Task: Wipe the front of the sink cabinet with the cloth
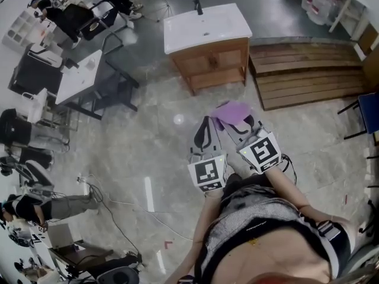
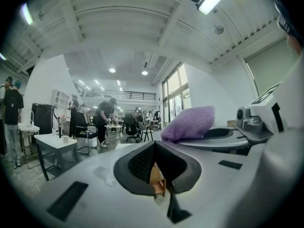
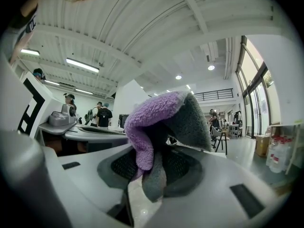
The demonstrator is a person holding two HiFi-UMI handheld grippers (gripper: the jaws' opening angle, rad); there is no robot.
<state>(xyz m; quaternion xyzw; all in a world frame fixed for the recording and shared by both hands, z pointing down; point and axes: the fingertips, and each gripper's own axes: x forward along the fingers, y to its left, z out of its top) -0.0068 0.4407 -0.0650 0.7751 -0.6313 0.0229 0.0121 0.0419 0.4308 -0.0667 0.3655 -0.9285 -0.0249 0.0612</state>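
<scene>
Purple fuzzy cloth (image 3: 159, 122), bunched, is pinched by the right hand-held gripper (image 3: 151, 172); left hand-held gripper (image 2: 160, 186) closed.

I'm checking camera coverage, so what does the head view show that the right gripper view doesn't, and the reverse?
Head view only: the wooden sink cabinet, its white basin top and the wooden platform beside it. Right gripper view only: the right gripper up close, jaws shut on the purple cloth, plus ceiling lights. Both: that cloth held by the right gripper.

Sink cabinet (image 1: 210, 55) standing ahead of both grippers, wooden platform (image 1: 308, 73) lying to its right; cloth (image 1: 232, 112) sitting in right gripper (image 1: 235, 123), w/ left gripper (image 1: 205, 129) just beside.
</scene>
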